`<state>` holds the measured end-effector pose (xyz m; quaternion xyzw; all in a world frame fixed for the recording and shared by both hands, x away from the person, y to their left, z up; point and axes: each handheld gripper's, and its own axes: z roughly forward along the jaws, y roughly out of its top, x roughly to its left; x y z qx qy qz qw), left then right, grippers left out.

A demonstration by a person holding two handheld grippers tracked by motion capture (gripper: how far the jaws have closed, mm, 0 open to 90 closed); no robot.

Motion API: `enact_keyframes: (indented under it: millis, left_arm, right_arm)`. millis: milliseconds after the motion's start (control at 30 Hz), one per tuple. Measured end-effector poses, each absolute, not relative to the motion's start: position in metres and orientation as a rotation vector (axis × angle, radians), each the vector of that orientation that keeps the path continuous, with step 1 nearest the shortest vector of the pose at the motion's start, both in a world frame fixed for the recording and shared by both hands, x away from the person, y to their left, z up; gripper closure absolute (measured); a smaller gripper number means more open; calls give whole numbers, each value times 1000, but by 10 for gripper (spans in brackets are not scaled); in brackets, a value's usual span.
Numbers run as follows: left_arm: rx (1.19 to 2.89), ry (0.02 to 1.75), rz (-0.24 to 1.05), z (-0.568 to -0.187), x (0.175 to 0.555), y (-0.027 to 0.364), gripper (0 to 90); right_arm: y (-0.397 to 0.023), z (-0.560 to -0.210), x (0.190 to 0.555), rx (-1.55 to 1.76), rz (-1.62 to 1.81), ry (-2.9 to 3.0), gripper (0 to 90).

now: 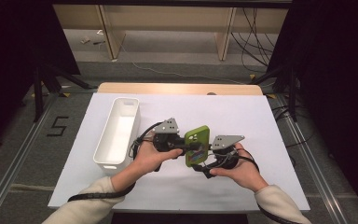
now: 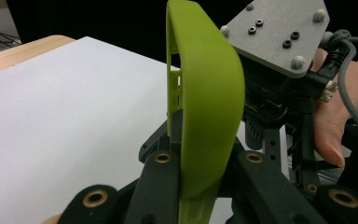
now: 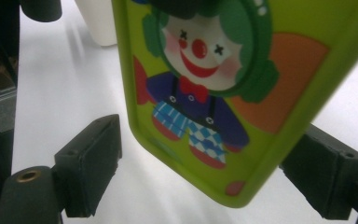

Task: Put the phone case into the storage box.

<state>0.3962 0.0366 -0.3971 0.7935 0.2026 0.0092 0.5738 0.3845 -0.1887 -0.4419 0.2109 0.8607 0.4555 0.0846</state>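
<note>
Phone case [image 1: 197,145] was the thing both hands were busy with — a lime-green one, held up off the counter [image 1: 242,116] between the two grippers, roughly mid-counter and a bit toward the person's side. From the high view it stood more or less on edge, printed back facing the right hand.

Left gripper [image 1: 186,147] was clamped tight on the case; in the left gripper view you could see the green rim [image 2: 205,107] wedged straight between its black jaws, rising up from them, with the other gripper's grey plate [image 2: 279,32] just behind it and a thumb [image 2: 328,126] off to the side.

Right gripper [image 3: 200,186] was not gripping. Its jaws stood apart either side of the case's lower corner, with a clear gap on the one side at least, so the pads weren't pressing on anything. The right gripper view also showed the print on the back — a clown [image 3: 200,70] with green hair, red nose, red bow tie and checkered trousers, plus an orange patch [image 3: 279,84] next to it.

Over to the left of the hands sat a long white plastic bin [image 1: 117,133] on the white sheet covering the counter, well apart from the case, and nothing showed inside it from above. Cream sleeves [image 1: 98,196] came in from the bottom, cables trailing off both grippers.
</note>
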Motion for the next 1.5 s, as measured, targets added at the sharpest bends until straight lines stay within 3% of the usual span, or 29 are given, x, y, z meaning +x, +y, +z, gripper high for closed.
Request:
enact_keyframes:
  millis: [433,700,1000,1133,1233,1500]
  left_arm:
    - [1855,445,1,-398,396,36,825]
    - [1842,438,6,-397,397,37,826]
    - [1813,451,31,-399,400,40,808]
    - [1803,447,36,-400,400,40,743]
    - [1797,440,47,-398,399,39,700]
    - [1766,480,104,-397,399,37,526]
  right_arm:
    - [-192,-443,387,641,1439,2578,277]
    - [-194,-442,388,663,1490,2559,394]
    - [-198,-442,390,621,1486,2615,602]
    - [-201,-441,391,656,1488,2633,731]
    - [-202,-441,392,681,1504,2632,774]
    - [-199,-436,389,771,1542,2627,780]
